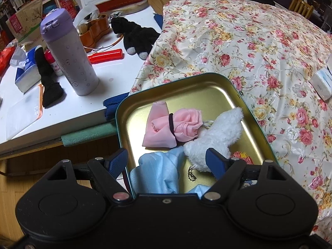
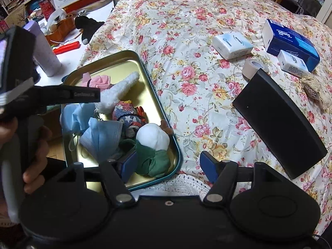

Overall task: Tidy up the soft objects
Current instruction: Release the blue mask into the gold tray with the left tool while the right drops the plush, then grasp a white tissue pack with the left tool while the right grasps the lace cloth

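Note:
A green-rimmed tin [image 1: 207,78] [image 2: 158,103] with a gold inside sits on the floral cloth. In it lie a pink cloth [image 1: 174,124], a white plush [image 1: 217,134] [image 2: 122,87], blue face masks [image 1: 159,172] [image 2: 103,137], a patterned pouch [image 2: 128,112] and a green-and-white plush [image 2: 153,145]. My left gripper [image 1: 166,164] hovers open over the tin's near-left part, above the blue mask. My right gripper [image 2: 168,166] is open and straddles the tin's near-right corner, one finger inside by the green plush, the other outside. Black gloves [image 1: 134,35] [image 1: 47,78] lie on the white table.
A purple bottle [image 1: 70,54] and a red tool [image 1: 105,56] stand on the cluttered white table at left. On the floral cloth [image 2: 197,72] to the right are tissue packs [image 2: 232,45], a blue box [image 2: 290,41], a tape roll [image 2: 255,67] and a black case [image 2: 280,124].

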`<state>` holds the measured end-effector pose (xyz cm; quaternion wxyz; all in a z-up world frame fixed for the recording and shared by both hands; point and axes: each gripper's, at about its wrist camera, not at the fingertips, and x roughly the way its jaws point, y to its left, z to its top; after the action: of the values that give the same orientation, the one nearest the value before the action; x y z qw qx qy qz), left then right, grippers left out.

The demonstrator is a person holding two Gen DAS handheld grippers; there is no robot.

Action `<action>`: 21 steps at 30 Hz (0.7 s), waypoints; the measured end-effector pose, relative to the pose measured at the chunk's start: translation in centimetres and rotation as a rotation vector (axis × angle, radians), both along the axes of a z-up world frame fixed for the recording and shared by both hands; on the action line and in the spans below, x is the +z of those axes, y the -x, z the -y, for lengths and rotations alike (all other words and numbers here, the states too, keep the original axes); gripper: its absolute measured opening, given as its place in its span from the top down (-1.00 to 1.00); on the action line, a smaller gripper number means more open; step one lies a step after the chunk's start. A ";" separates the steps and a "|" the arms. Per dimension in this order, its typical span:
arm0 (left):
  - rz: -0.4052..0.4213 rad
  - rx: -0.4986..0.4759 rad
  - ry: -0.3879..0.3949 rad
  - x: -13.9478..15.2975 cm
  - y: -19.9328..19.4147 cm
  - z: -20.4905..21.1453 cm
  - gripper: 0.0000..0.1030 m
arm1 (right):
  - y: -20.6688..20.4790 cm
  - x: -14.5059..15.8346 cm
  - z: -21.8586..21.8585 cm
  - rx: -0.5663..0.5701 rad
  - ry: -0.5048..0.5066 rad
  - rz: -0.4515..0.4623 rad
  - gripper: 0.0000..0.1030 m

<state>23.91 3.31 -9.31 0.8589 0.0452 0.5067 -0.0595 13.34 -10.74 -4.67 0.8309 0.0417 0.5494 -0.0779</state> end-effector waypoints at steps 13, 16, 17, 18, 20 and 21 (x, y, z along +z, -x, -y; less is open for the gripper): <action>-0.021 -0.103 -0.021 1.6 3.0 3.2 -0.53 | 5.7 3.9 5.7 -0.078 -0.005 0.107 -0.26; -0.027 -0.126 -0.017 2.7 4.0 4.3 -0.53 | 7.3 4.6 7.9 -0.120 0.006 0.129 -0.26; -0.030 -0.133 -0.014 3.2 4.3 4.7 -0.53 | 7.8 4.8 8.6 -0.136 0.008 0.135 -0.27; -0.032 -0.138 -0.010 3.6 4.5 5.0 -0.53 | 8.4 5.0 9.4 -0.152 0.009 0.142 -0.27; -0.033 -0.152 -0.001 4.6 4.9 5.9 -0.53 | 9.4 5.4 10.8 -0.186 0.015 0.156 -0.27; -0.030 -0.160 0.001 5.1 5.2 6.3 -0.53 | 10.0 5.6 11.5 -0.204 0.021 0.162 -0.27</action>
<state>18.73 -3.01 -4.21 0.8437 0.0841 0.5142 -0.1290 3.38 -22.29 0.92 0.8607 0.0946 0.4726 -0.1641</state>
